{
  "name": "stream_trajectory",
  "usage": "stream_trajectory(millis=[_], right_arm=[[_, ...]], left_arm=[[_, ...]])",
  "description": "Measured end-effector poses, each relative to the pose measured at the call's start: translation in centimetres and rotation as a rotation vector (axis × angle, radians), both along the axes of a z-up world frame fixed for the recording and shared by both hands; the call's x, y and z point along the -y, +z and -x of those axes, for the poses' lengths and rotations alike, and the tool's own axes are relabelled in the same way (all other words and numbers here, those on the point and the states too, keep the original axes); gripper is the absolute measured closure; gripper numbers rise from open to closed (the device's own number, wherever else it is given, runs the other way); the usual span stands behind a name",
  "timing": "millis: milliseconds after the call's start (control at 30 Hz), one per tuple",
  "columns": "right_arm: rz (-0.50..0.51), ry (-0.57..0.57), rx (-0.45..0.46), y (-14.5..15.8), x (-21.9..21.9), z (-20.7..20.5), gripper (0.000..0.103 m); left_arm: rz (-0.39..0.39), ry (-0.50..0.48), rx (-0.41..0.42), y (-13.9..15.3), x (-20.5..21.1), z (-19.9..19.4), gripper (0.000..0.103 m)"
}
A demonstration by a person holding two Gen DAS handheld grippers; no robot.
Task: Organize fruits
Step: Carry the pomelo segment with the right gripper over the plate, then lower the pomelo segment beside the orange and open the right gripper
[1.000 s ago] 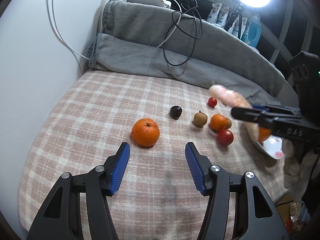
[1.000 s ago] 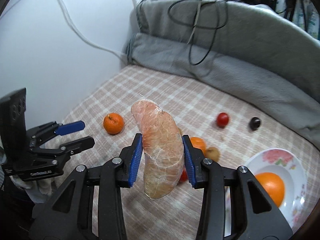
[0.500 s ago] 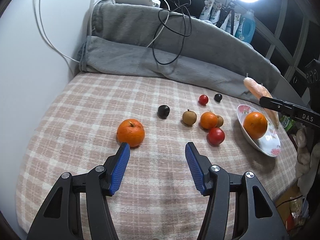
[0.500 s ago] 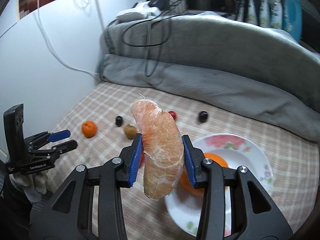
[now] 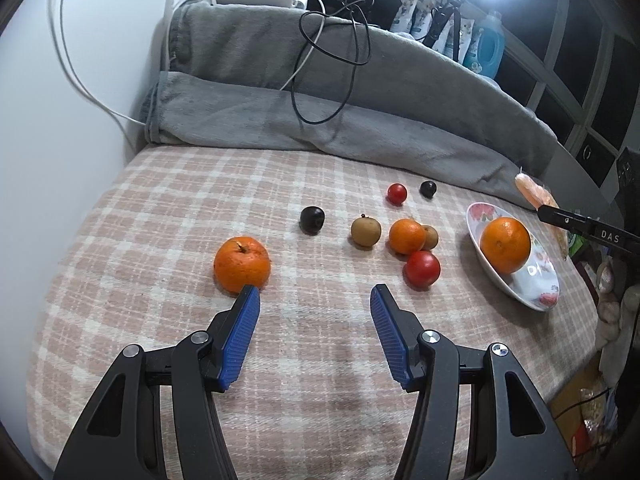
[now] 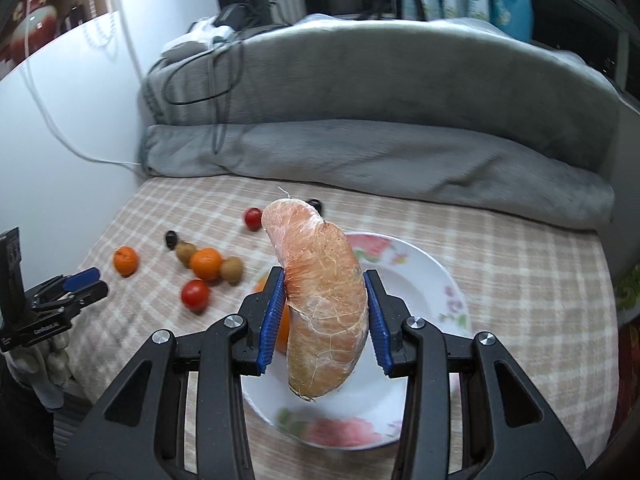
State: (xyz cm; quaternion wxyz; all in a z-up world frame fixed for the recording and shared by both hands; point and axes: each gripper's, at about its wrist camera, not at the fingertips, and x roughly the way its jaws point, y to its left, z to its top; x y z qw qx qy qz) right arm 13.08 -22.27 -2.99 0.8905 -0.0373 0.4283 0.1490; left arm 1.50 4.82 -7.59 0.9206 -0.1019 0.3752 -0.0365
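Right gripper (image 6: 325, 312) clamped on a peeled pomelo segment (image 6: 320, 300), jaws closed against its two flanks. Segment's long axis roughly upright between the jaws, curved, upper tip leaning left, lower tip hanging just over the floral plate (image 6: 436, 280). Plate directly below and ahead, already carrying an orange (image 5: 505, 245) on its left half; bare room lies on the right and near parts. Judged: a short drop, biased right, to miss the orange.

Left gripper (image 5: 315, 330) empty, jaws wide, hovering low over the checked blanket (image 5: 160, 216); large orange (image 5: 242, 265) just beyond its left jaw, slightly left of centre, nearest loose fruit to that side.

Other small fruit scattered mid-blanket: two red tomatoes, dark plums, brown longans, a mandarin. Soft bed surface, so rolling is possible. Grey blanket (image 5: 360, 120) bunched along the far edge.
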Motion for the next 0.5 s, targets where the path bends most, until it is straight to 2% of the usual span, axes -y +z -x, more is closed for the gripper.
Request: stream_trajectory(millis=[500], right_arm=[[-0.002, -0.087, -0.040, -1.8, 3.5, -0.6, 0.062]], left_arm=[[-0.007, -0.008, -0.002, 0.2, 0.7, -0.1, 0.046]])
